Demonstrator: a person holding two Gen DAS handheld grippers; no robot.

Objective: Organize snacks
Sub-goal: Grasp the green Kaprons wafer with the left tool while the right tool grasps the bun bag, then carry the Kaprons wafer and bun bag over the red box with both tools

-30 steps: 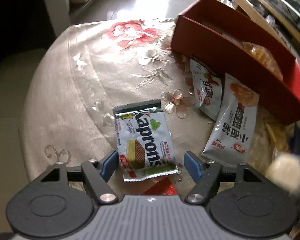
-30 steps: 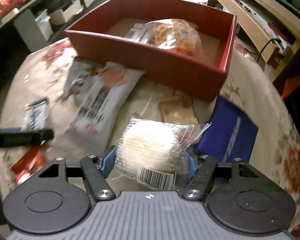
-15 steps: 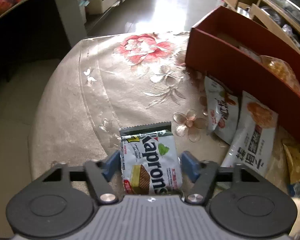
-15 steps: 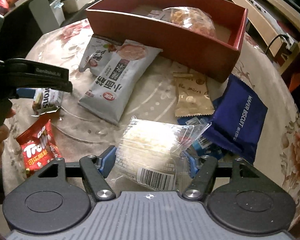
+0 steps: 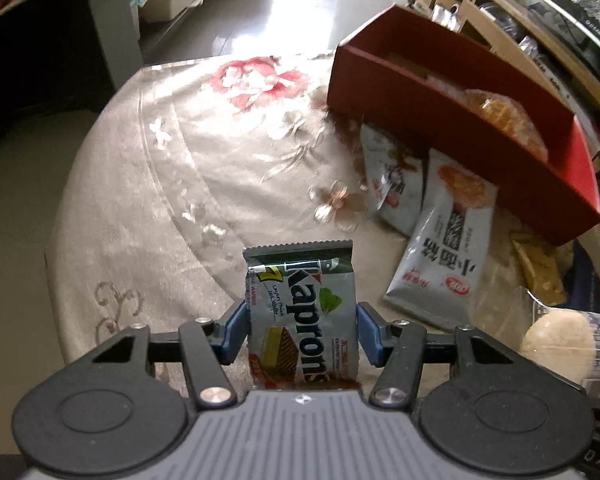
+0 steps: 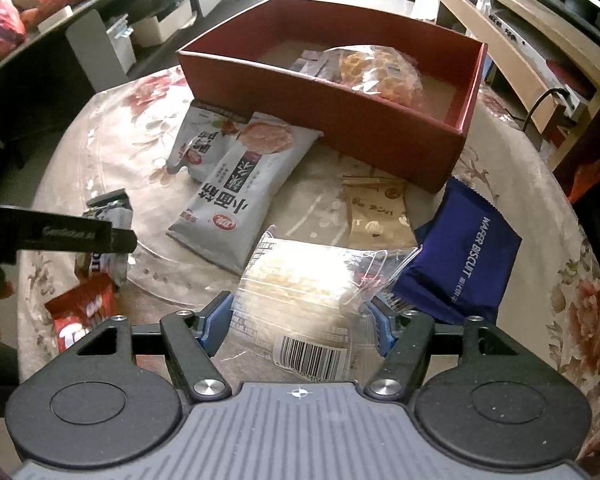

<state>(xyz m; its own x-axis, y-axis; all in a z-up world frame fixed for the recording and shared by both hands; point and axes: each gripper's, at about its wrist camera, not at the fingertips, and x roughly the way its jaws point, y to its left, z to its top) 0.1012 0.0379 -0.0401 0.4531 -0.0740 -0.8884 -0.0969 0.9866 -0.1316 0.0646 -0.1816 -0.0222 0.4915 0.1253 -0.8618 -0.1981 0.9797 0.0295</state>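
Between left gripper (image 5: 302, 330) pads, wafer packet (image 5: 303, 318); right gripper (image 6: 300, 320) clamping bread bag (image 6: 300, 300); red box (image 6: 466, 120) beyond.

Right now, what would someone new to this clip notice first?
Each tool is shut on a snack: the left tool holds a Kaprons wafer upright above the tablecloth, the right tool a clear bread pack. Past both stands the red box, a bag of golden snacks already in it, with loose packets lying in front of it.
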